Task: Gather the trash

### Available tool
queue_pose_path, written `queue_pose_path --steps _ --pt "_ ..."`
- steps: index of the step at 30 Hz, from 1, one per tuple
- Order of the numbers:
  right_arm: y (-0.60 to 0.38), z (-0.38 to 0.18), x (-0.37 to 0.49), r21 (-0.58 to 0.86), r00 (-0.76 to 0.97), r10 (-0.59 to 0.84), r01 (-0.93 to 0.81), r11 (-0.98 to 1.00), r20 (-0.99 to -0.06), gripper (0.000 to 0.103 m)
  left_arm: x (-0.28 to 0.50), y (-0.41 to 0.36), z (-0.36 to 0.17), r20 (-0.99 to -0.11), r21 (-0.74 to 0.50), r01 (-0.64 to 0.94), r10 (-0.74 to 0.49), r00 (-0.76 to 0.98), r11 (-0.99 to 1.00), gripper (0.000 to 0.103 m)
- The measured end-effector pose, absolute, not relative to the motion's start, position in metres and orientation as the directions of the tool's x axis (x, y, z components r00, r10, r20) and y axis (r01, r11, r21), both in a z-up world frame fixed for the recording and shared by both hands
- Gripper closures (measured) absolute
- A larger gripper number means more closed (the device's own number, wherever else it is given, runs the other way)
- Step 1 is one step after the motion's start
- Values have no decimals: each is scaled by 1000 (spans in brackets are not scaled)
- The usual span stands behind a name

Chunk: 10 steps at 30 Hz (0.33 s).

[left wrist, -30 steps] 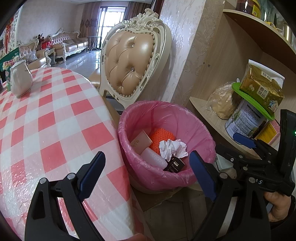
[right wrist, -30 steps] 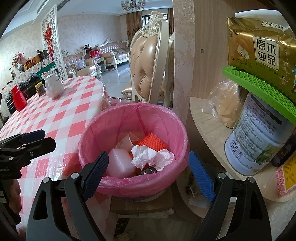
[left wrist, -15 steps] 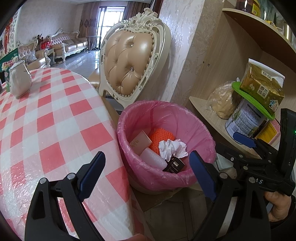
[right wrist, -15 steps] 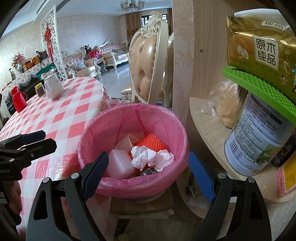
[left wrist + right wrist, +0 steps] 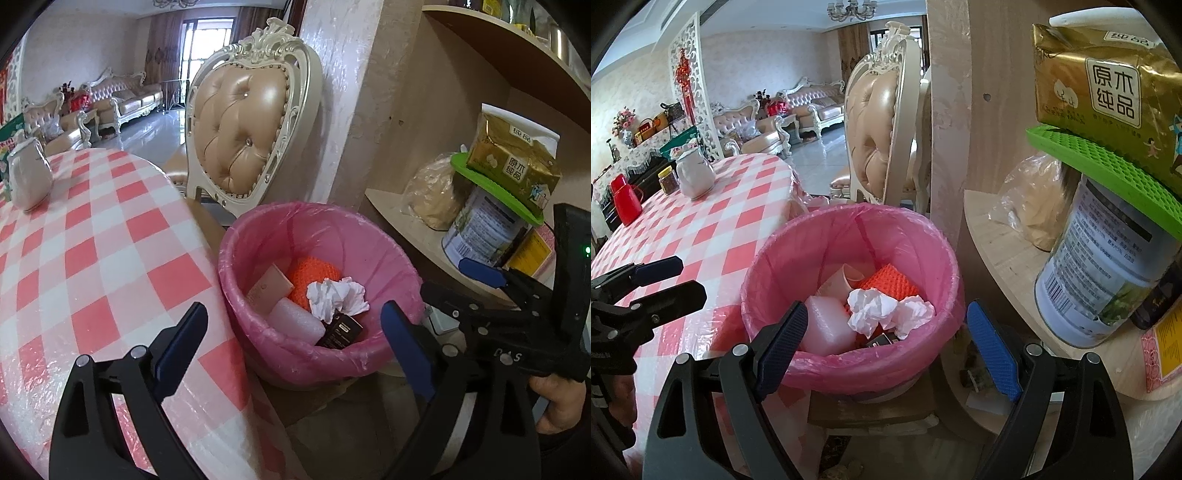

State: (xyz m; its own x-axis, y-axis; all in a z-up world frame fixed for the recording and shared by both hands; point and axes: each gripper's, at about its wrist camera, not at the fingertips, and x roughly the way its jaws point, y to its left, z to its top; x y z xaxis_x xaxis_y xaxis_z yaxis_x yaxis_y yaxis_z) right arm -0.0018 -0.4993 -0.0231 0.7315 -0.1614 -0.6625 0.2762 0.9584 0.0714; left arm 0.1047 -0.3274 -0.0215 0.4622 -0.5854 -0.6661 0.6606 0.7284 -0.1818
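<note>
A bin lined with a pink bag (image 5: 258, 343) (image 5: 849, 373) stands between the table and the shelf. Inside lie a crumpled white tissue (image 5: 336, 295) (image 5: 886, 312), an orange mesh piece (image 5: 314, 269) (image 5: 890, 278), a clear plastic lump (image 5: 293, 323) (image 5: 827, 325), a beige box (image 5: 269, 290) and a dark box (image 5: 340, 332). My left gripper (image 5: 295, 343) hangs open just in front of the bin, holding nothing. My right gripper (image 5: 886, 349) is open too, over the bin's near rim, with nothing in it. Each gripper shows from the side in the other's view (image 5: 480, 277) (image 5: 653, 277).
A round table with a red-and-white checked cloth (image 5: 92, 258) (image 5: 713, 229) sits left of the bin, bearing a white jug (image 5: 27, 177) (image 5: 694, 173), a red flask (image 5: 624, 199) and a jar (image 5: 668, 179). A padded chair (image 5: 243, 125) stands behind. A wooden shelf (image 5: 1004, 258) with a tin (image 5: 1100, 280) is right.
The left wrist view has shifted slightly, so the bin sits a touch more to the left. Both grippers stay open and the trash in the bin has not moved.
</note>
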Motion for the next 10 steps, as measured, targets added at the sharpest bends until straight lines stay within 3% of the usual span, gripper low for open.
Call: queue_pose_path --steps 10 --pt "-500 -24 -2 72 731 -161 276 958 -663 20 102 -330 -21 -671 -171 666 -581 461 726 11"
